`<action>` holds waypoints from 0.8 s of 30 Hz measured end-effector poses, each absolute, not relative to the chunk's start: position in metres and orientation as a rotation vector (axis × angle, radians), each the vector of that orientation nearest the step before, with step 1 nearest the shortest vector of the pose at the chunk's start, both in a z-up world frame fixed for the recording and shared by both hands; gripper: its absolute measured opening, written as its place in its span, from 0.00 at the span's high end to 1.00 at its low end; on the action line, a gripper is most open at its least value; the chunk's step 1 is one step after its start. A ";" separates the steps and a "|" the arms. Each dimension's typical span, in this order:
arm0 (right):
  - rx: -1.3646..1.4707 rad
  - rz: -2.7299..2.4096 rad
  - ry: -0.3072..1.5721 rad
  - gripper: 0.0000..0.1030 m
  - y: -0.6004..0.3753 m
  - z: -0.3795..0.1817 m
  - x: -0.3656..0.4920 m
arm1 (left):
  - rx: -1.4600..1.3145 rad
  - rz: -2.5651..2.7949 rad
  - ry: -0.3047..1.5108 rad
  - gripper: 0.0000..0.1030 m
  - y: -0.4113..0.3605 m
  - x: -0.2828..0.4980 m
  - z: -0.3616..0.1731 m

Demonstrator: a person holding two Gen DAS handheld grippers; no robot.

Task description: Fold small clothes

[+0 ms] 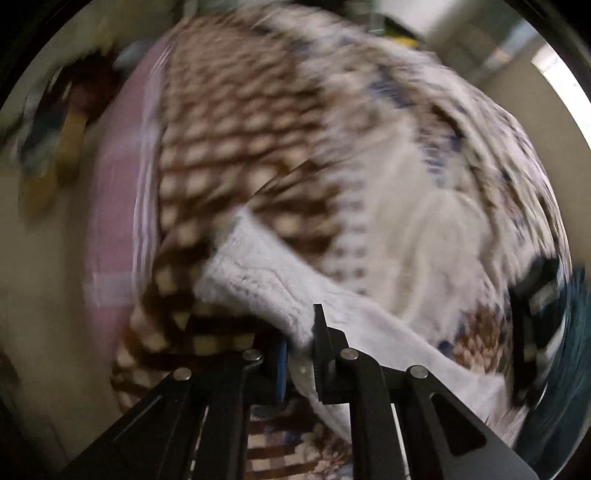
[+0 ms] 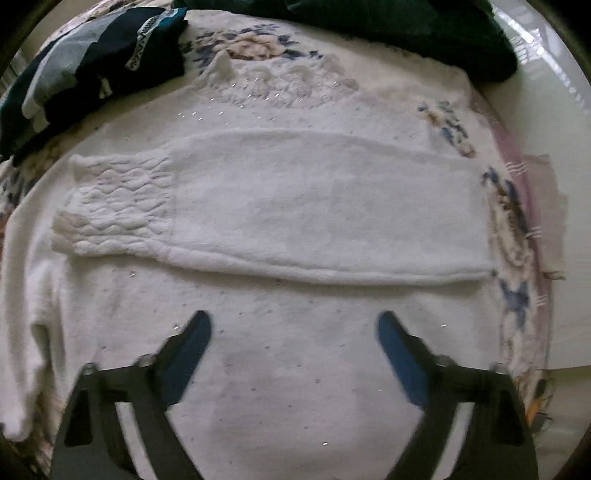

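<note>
Low in the frame, our left gripper (image 1: 300,345) pinches the white sweater (image 1: 258,273). Our right gripper (image 2: 294,326) spreads wide over it, sleeve (image 2: 280,210) folded across centre.

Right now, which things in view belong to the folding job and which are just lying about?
Belongs to the job:
- white knitted sweater, one sleeve folded across its body
- left gripper, shut on the sweater's white knit
- right gripper, open above the sweater

Just lying about:
- navy and teal folded garment
- dark green cloth
- floral blanket underneath
- pink striped cloth
</note>
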State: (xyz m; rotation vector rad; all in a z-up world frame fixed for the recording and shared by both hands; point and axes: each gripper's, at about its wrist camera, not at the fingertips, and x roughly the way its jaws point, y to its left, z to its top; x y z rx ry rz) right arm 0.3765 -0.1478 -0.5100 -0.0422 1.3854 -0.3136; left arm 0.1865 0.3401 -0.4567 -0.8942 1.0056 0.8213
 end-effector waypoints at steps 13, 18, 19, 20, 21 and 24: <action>0.084 -0.280 1.368 0.06 -0.222 -0.499 0.378 | -0.273 0.342 0.856 0.92 0.154 0.287 -0.345; 0.156 -0.315 1.397 0.06 -0.295 -0.514 0.362 | -0.174 0.018 0.925 0.92 0.000 0.334 -0.354; 0.165 -0.327 1.407 0.06 -0.312 -0.517 0.358 | -0.151 -0.037 0.937 0.92 -0.032 0.339 -0.358; 0.172 -0.337 1.414 0.06 -0.323 -0.520 0.355 | -0.133 -0.081 0.951 0.92 -0.058 0.342 -0.361; 0.179 -0.355 1.422 0.06 -0.340 -0.522 0.351 | -0.110 -0.129 0.969 0.92 -0.086 0.346 -0.365; 0.202 -0.398 1.427 0.06 -0.380 -0.523 0.340 | -0.050 -0.265 1.014 0.92 -0.174 0.349 -0.383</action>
